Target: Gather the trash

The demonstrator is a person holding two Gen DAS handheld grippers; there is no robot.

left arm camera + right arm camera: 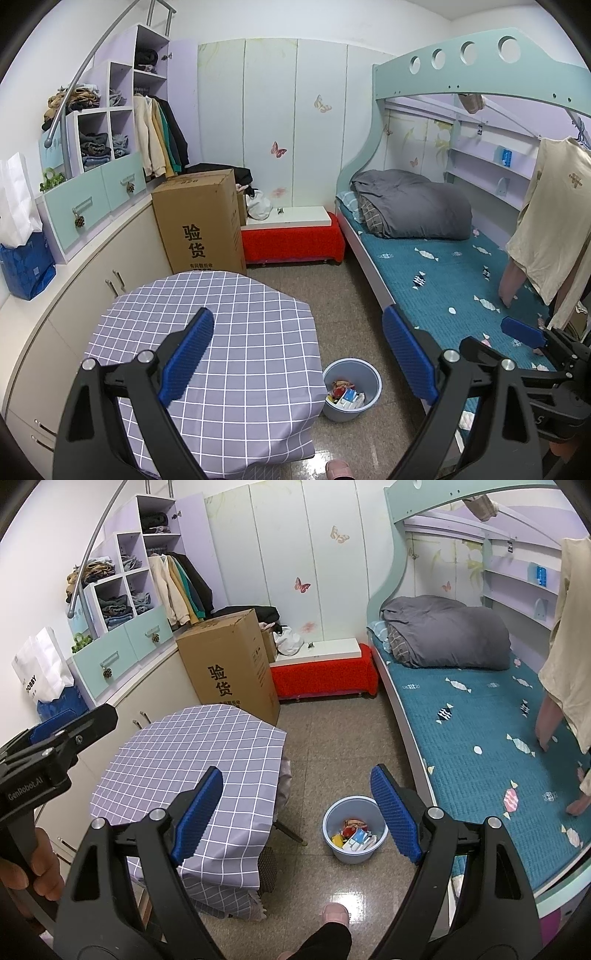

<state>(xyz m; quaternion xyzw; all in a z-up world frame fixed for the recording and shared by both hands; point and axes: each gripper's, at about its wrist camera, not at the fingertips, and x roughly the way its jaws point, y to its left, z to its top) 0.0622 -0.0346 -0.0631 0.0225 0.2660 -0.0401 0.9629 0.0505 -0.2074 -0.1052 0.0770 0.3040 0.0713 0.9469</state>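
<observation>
Both tongs are held spread wide with nothing between the blue pads: the left tongs (299, 354) above the edge of the checked-cloth bench (229, 325), the right tongs (297, 812) above the tiled floor (332, 738). The trash, crumpled wrappers and small cartons, is seen inside the light blue bin (334, 843), which stands on the floor between the bench and the bed (480, 738).

A blue trash bin (354, 829) holding wrappers stands on the tiled floor (332, 738). The table (192, 760) beside it carries only a checked cloth.
</observation>
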